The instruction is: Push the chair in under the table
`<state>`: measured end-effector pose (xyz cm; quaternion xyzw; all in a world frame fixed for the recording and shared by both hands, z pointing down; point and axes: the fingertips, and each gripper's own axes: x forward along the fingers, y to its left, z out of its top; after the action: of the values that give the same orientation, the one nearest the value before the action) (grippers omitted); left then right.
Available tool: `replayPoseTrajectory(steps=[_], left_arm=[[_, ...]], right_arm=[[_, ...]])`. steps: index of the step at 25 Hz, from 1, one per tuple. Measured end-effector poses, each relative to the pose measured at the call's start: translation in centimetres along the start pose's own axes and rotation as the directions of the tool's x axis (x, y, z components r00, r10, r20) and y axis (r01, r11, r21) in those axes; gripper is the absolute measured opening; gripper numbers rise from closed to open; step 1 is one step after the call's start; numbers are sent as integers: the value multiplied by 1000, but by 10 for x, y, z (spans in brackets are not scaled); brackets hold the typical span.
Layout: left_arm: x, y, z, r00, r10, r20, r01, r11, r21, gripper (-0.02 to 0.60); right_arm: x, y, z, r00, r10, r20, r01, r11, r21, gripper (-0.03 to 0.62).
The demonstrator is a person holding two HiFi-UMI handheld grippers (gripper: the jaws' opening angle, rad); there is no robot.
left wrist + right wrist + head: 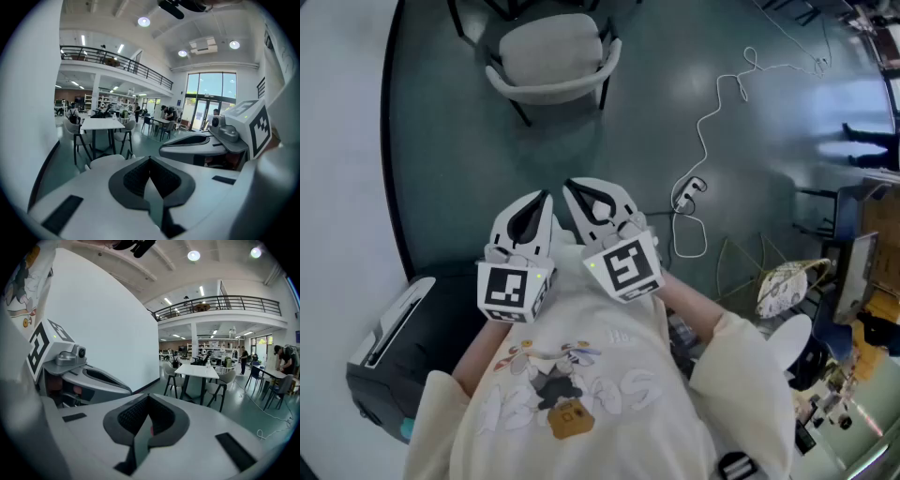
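Observation:
A cream padded chair (pixel 553 56) with black legs stands alone on the dark green floor, straight ahead of me and well beyond both grippers. Its pale back also shows just past the jaws in the left gripper view (pixel 108 161). My left gripper (pixel 544 199) and right gripper (pixel 569 187) are held side by side in front of my chest, both shut and empty. Each points slightly downward toward the chair. The jaws meet in a closed seam in both gripper views (pixel 150 163) (pixel 149 400). A white table (pixel 101 124) (pixel 205 371) with chairs around it stands farther off.
A curved white wall (pixel 337 141) runs along the left. A black printer-like box (pixel 394 347) sits on the floor at my lower left. A white cable (pixel 705 131) snakes over the floor to the right, near cluttered gear (pixel 825 309). People stand at distant tables (pixel 168 115).

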<state>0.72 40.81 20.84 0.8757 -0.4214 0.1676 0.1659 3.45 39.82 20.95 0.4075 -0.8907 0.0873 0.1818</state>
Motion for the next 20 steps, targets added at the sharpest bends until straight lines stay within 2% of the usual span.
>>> replayPoseTrajectory(steps=[6, 10, 13, 20], left_arm=[[3, -16, 4, 1000, 2, -1, -2, 1000, 25, 8], [7, -20, 7, 1000, 13, 0, -13, 999, 31, 8], [11, -23, 7, 1000, 14, -4, -14, 999, 39, 8], [28, -34, 6, 999, 31, -21, -30, 997, 68, 8]], right_arm=[[-16, -4, -3, 1000, 8, -10, -8, 1000, -12, 8], [-22, -9, -2, 1000, 16, 12, -16, 1000, 27, 9], [-22, -15, -4, 1000, 13, 9, -13, 1000, 19, 9], [-33, -38, -15, 999, 39, 27, -40, 999, 17, 11]])
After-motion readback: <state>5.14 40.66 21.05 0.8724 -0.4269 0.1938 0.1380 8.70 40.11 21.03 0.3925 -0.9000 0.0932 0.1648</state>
